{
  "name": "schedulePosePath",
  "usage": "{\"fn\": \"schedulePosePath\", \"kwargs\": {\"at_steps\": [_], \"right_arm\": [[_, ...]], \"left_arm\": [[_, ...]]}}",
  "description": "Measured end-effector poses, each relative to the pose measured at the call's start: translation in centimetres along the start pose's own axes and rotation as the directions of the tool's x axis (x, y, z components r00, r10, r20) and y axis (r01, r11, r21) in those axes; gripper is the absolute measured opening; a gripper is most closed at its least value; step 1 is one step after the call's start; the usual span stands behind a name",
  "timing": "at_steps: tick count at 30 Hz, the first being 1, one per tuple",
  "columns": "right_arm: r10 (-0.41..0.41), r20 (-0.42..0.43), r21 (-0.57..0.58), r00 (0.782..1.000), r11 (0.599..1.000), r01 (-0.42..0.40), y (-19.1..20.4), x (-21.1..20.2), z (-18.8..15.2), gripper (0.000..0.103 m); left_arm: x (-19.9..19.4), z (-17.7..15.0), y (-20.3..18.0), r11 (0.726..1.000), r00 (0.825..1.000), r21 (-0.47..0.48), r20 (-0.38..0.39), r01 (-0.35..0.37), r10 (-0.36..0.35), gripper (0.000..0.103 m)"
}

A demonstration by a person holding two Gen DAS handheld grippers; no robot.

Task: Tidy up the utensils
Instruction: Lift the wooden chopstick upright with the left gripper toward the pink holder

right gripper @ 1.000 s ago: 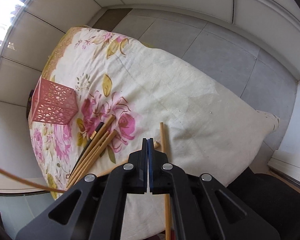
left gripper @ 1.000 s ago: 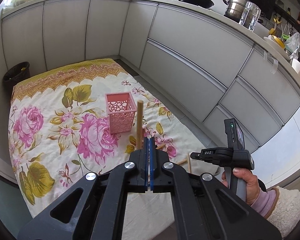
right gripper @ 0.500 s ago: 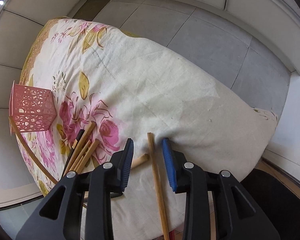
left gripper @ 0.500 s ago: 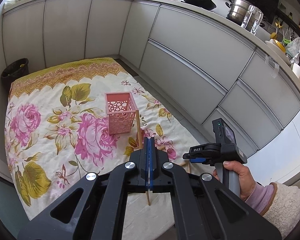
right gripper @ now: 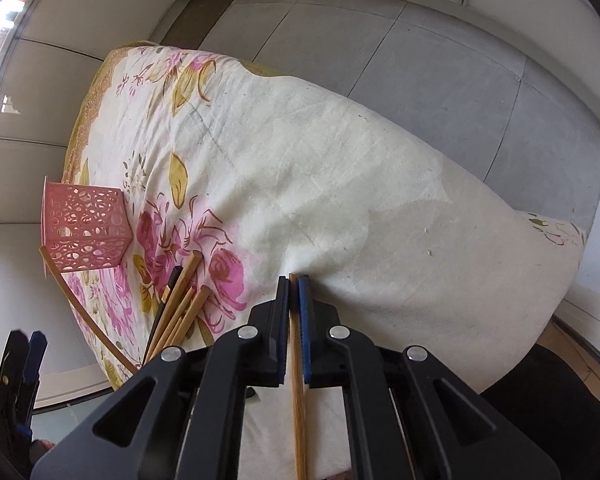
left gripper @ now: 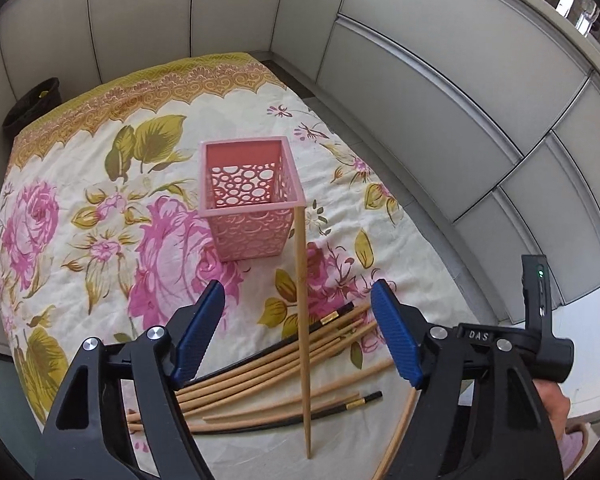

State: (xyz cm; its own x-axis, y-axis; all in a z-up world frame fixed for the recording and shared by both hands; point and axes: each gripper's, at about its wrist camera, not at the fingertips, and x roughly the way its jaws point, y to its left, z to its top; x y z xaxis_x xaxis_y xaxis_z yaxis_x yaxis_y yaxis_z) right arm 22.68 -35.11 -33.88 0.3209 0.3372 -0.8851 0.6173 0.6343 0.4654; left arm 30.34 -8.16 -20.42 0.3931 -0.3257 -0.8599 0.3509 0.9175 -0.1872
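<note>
A pink perforated holder point(left gripper: 249, 199) stands upright on the floral cloth; it also shows in the right wrist view point(right gripper: 85, 232). My left gripper point(left gripper: 298, 334) is open. A wooden chopstick point(left gripper: 303, 320) stands between its fingers, free of them, its top against the holder's near right corner. A pile of wooden and black chopsticks point(left gripper: 284, 364) lies below on the cloth, also in the right wrist view point(right gripper: 180, 308). My right gripper point(right gripper: 294, 280) is shut on one wooden chopstick point(right gripper: 298, 380) near the cloth's edge.
The floral cloth point(left gripper: 100, 208) covers a low surface, with grey floor point(right gripper: 400, 44) beyond its edge. White cabinet fronts point(left gripper: 440, 80) curve round the right and back. A dark bin point(left gripper: 32, 104) stands at the far left. The right gripper's body point(left gripper: 540, 344) is at lower right.
My left gripper has opened and let go of its chopstick, which now leans at the holder's corner. My right gripper opened, then shut on a chopstick on the cloth.
</note>
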Motion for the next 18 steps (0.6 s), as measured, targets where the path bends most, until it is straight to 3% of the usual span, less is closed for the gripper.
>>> {"fn": "schedulePosePath", "kwargs": {"at_steps": [2, 4, 5, 6, 10, 18], "right_arm": [[0.037, -0.012, 0.024, 0.999, 0.999, -0.037, -0.5, 0.1, 0.1, 0.003], [0.061, -0.021, 0.032, 0.998, 0.998, -0.06, -0.9, 0.2, 0.1, 0.003], [0.069, -0.025, 0.036, 0.997, 0.997, -0.068, -1.0, 0.2, 0.2, 0.004], [0.077, -0.031, 0.038, 0.997, 0.996, -0.075, -1.1, 0.2, 0.2, 0.004], [0.098, -0.051, 0.056, 0.994, 0.994, -0.095, -1.7, 0.0, 0.2, 0.004], [0.042, -0.072, 0.054, 0.997, 0.998, -0.038, -1.1, 0.0, -0.1, 0.007]], "left_arm": [[2.0, 0.8, -0.8, 1.0, 0.999, 0.012, -0.024, -0.028, 0.029, 0.061], [4.1, 1.5, -1.4, 0.997, 0.996, 0.033, -0.045, -0.072, 0.074, 0.035], [5.1, 1.8, -1.5, 0.995, 0.994, 0.044, -0.06, -0.089, 0.091, 0.012], [5.8, 1.8, -1.6, 0.994, 0.992, 0.044, -0.077, -0.099, 0.102, 0.007], [3.8, 0.4, -2.6, 0.987, 0.993, 0.103, 0.014, -0.121, 0.12, 0.007], [-4.5, -3.8, -3.6, 0.985, 0.992, 0.168, 0.121, -0.044, 0.024, 0.007]]}}
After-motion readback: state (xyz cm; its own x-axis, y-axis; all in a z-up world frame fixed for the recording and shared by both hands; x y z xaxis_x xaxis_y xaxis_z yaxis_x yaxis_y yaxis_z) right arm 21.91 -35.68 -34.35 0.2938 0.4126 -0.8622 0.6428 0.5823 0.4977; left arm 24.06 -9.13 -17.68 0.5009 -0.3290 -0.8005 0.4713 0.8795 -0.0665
